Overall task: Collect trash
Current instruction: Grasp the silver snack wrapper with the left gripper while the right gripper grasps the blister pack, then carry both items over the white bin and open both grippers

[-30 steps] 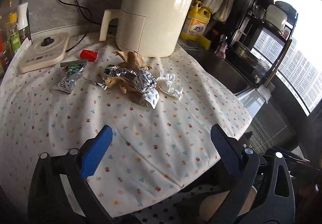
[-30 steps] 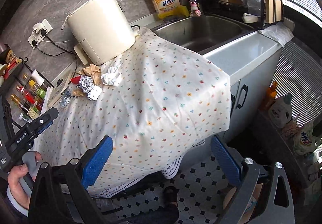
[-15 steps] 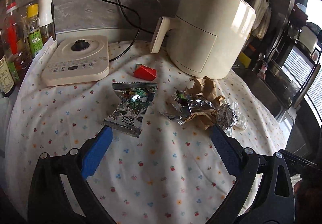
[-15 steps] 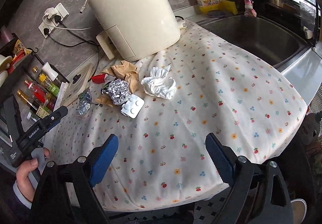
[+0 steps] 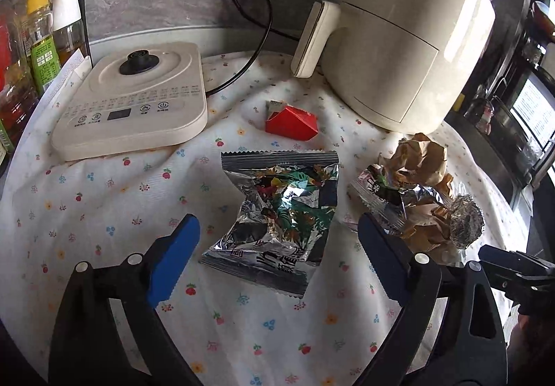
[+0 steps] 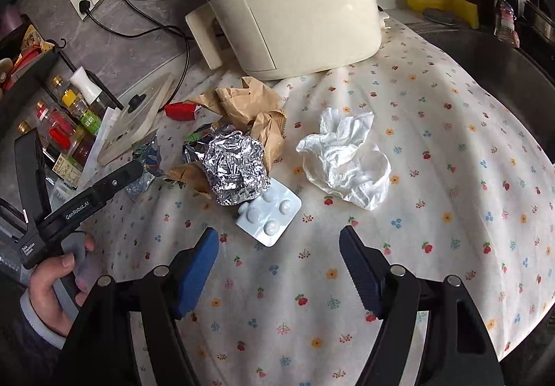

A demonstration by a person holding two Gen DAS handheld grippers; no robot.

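Left gripper (image 5: 277, 247): jaws apart, just been closing slightly, flanking the foil snack wrapper (image 5: 281, 216) at frame centre (no pad contact). Right gripper (image 6: 279, 259): jaws apart, also closing, empty, below the blister pack (image 6: 269, 216) and foil ball (image 6: 234, 172).

Two fisheye views, each looking forward and steeply down along a hand-held gripper, close above a cloth-covered surface (image 5: 104, 212). The left wrist view sits at the left, facing the far wall, with a silver snack wrapper (image 5: 281, 212) nearest. The right wrist view sits further right, nearest a blister pack (image 6: 269, 216) and white tissue (image 6: 347, 160). Both share the cream appliance (image 5: 409, 49), foil ball (image 6: 236, 171), brown paper (image 6: 249, 105) and red carton (image 5: 291, 124).
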